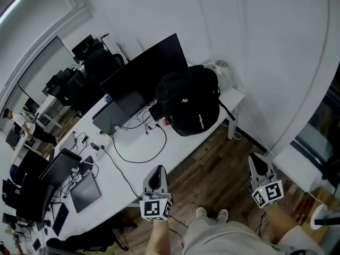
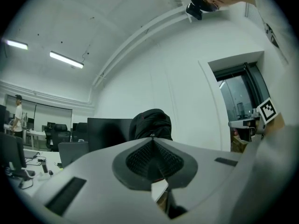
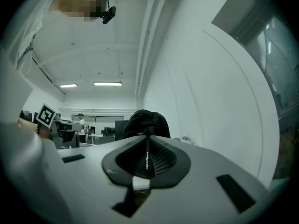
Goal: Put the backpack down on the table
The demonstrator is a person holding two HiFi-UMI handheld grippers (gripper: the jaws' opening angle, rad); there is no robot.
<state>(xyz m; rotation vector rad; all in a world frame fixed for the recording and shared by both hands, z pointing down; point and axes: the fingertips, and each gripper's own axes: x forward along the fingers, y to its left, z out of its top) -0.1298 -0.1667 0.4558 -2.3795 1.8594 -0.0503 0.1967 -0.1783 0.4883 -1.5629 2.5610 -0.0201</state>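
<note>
Backpack [image 1: 190, 101] (contents unseen) sits upright on table [image 1: 141, 144]; left claw [image 1: 156, 171] and right claw [image 1: 256, 158] closed, empty.

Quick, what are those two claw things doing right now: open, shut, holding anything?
Left gripper: shut, jaws together, holding nothing.
Right gripper: shut, jaws together, holding nothing.

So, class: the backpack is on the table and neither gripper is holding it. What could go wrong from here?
1. The backpack stands at the very end of the table, so it might topple or slide off.
2. Loose cables lie right beside it, and shifting it could drag them.
3. The left gripper and right gripper are shut, empty and well back, so nothing would catch a fall.
</note>
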